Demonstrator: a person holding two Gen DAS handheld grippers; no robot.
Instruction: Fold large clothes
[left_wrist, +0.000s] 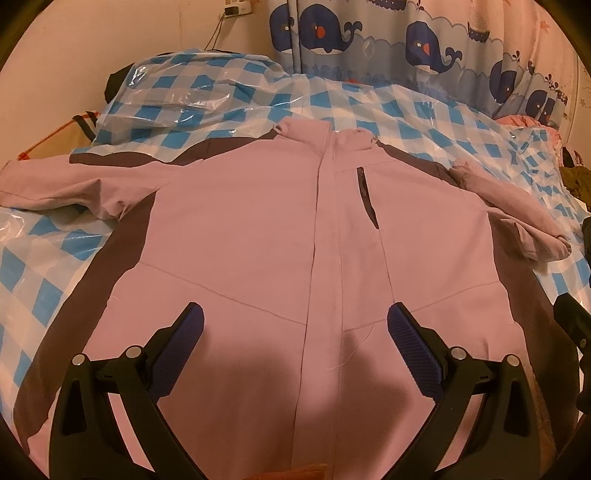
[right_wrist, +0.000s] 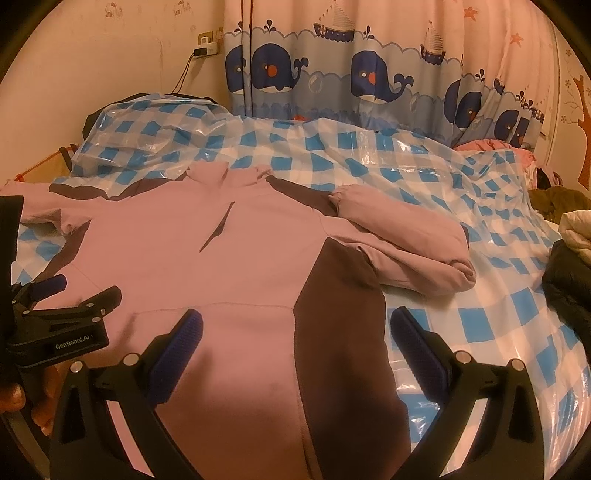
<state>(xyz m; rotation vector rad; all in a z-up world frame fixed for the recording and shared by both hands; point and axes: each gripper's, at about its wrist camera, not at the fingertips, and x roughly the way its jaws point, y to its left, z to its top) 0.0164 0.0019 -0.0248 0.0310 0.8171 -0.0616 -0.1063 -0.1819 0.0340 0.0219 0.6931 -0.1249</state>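
A large pink jacket (left_wrist: 258, 229) with dark brown side panels lies front up and zipped on the bed, collar toward the far wall. Its left sleeve (left_wrist: 55, 181) stretches out flat; its right sleeve (right_wrist: 402, 236) is bunched beside the body. My left gripper (left_wrist: 295, 325) hovers open over the jacket's lower front, nothing between its fingers. My right gripper (right_wrist: 295, 328) hovers open above the jacket's right brown panel (right_wrist: 340, 295) near the hem, also holding nothing. The left gripper (right_wrist: 62, 295) shows at the left edge of the right wrist view, held by a hand.
A blue and white checked plastic sheet (right_wrist: 480, 325) covers the bed. A whale-print curtain (left_wrist: 406, 40) hangs behind it. Dark and pale clothes (right_wrist: 569, 258) are piled at the right edge. A covered pillow (left_wrist: 177, 88) lies at the back left, below a wall socket (right_wrist: 207, 46).
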